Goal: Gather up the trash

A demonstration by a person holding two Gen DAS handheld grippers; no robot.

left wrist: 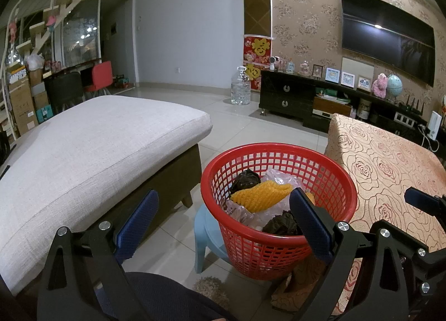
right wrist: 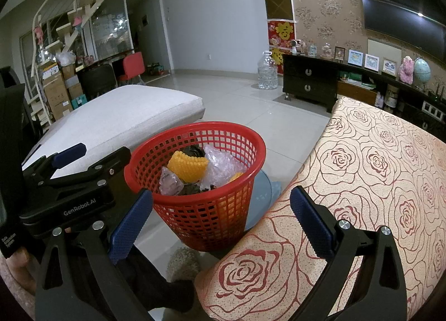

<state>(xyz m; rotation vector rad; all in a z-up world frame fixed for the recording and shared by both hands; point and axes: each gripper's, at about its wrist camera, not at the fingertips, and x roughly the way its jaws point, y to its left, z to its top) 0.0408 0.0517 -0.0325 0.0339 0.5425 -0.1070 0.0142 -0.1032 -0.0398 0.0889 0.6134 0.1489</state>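
Both my grippers, left [left wrist: 223,216] and right [right wrist: 221,216], gape wide, empty. Trash sits in the red basket [right wrist: 206,212], on a blue stool [left wrist: 207,240]: yellow foam net [left wrist: 259,194], clear film [right wrist: 220,166], black bags [left wrist: 245,178]. Probably light, crushable, slippery; I'd pinch a fold. The basket's stiff lattice rim should give grip.
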